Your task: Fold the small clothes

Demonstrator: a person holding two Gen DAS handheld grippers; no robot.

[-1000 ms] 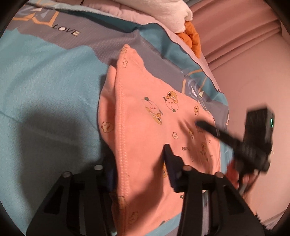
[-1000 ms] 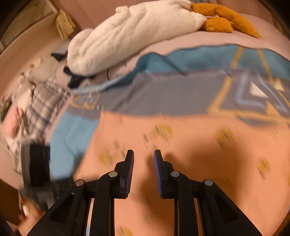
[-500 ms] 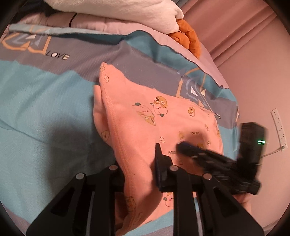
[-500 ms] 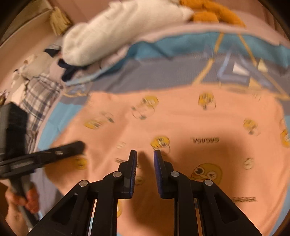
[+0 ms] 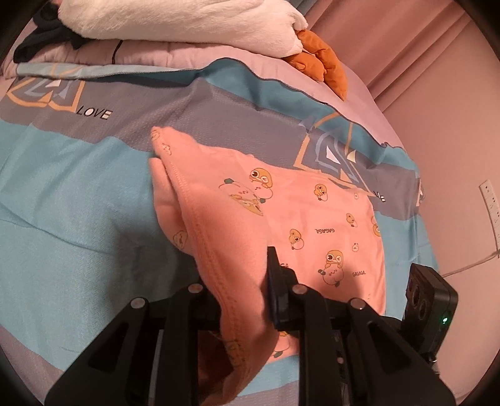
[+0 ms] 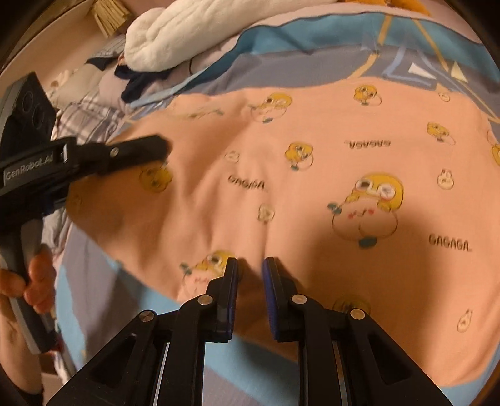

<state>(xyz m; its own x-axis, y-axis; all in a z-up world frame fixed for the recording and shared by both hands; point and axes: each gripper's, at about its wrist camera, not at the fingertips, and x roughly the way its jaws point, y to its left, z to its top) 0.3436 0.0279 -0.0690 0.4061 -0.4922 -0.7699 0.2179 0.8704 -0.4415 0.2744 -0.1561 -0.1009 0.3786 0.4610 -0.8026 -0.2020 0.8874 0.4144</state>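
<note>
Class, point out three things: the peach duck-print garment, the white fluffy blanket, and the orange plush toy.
Peach duck-print garment (image 5: 312, 215), left wrist view, flat printed middle.
White fluffy blanket (image 5: 187, 18), left wrist view, top surface.
Orange plush toy (image 5: 322, 62), left wrist view, its body.

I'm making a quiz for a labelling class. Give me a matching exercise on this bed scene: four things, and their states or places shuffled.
Things:
1. peach duck-print garment
2. white fluffy plush blanket
3. left gripper
4. right gripper

States:
A. heaped at the bed's far end
B. clamped on a lifted cloth edge
C. lying on the teal and grey bedsheet
D. narrow gap, over flat cloth

Pairs: 1-C, 2-A, 3-B, 4-D
</note>
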